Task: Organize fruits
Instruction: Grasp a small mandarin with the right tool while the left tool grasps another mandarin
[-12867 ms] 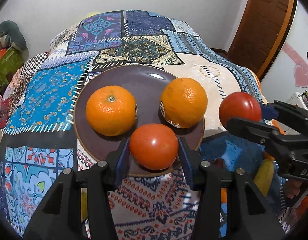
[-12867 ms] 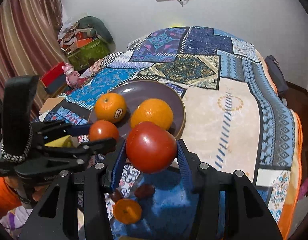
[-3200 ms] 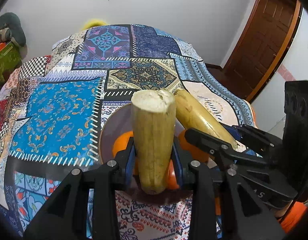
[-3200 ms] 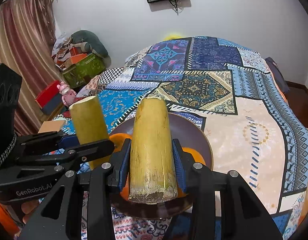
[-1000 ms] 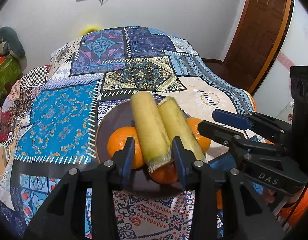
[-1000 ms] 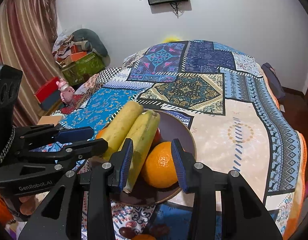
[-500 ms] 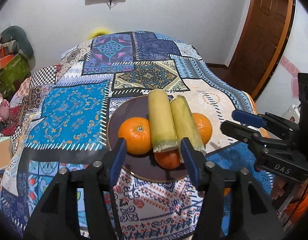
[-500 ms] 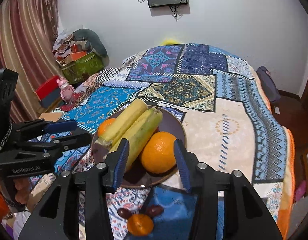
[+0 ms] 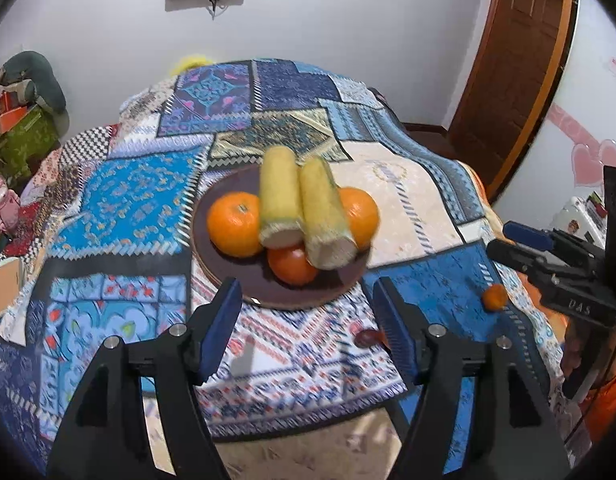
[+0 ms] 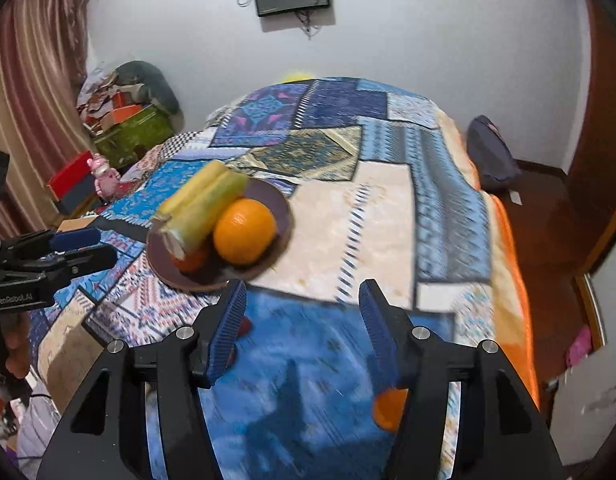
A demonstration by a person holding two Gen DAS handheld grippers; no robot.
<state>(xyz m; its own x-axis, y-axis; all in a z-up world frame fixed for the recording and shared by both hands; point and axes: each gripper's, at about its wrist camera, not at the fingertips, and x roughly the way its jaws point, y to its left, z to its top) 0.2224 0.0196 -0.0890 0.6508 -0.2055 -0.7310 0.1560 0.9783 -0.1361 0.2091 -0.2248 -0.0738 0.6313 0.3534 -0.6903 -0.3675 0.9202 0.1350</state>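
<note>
The quilt-covered bed [image 9: 408,196] is carrying a brown plate [image 9: 212,264], which is holding two bananas [image 9: 300,204], two oranges [image 9: 232,230] and a tomato [image 9: 290,266], so most of the sorting looks done. A small orange [image 9: 494,297] and a dark red fruit [image 9: 366,337] are lying loose nearby. Left gripper [image 9: 308,328] and right gripper [image 10: 300,326] are hanging released, jaws spread, grasping nothing. Only the left view is showing both oranges.

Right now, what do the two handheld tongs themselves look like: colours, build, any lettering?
Both tongs are matte black plastic with two angular arms, silver screw heads and ribbed blue pads on the inner faces. The left tongs carry white "GenRobot.AI" lettering on the side; the right tongs show "DAS". A bare hand grips the left handle.
</note>
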